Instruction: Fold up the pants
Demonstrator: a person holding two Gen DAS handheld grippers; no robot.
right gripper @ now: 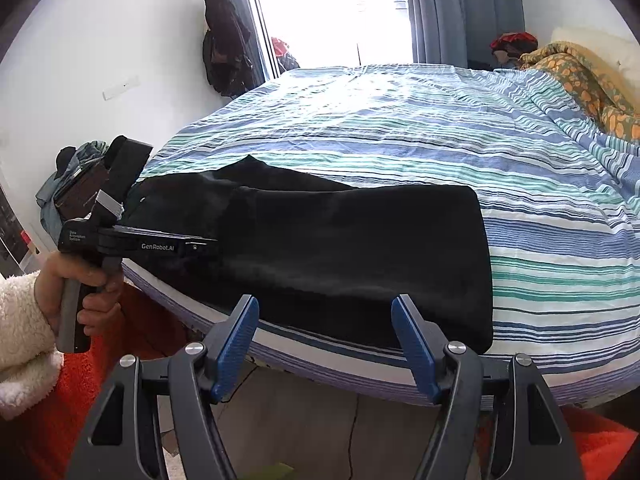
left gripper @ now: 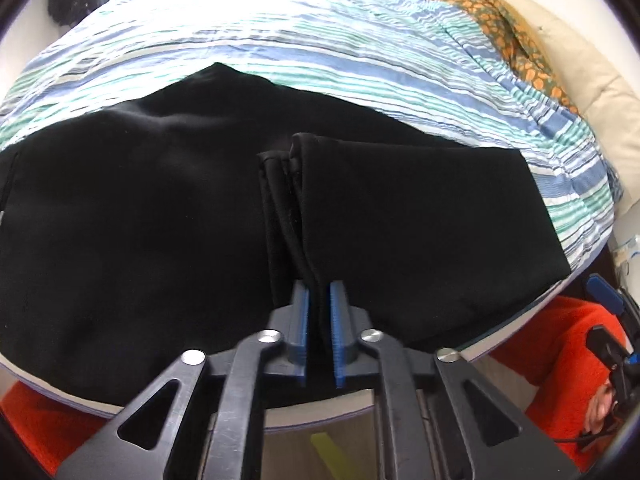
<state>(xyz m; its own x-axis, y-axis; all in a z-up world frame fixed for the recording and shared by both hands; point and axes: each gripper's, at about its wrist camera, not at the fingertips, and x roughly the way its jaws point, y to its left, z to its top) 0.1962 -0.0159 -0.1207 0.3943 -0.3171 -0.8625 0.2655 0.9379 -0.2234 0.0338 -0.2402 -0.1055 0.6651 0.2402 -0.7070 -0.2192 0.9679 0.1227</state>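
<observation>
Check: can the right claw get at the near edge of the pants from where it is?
Probably yes. The right claw is open, facing the near edge of the black pants on the striped bed, with nothing between them. The left claw grips cloth off to the side, clear of that path.

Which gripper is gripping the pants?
The left gripper: its blue pads are shut on a bunched fold of the black pants. The right gripper is open, holding nothing.
</observation>
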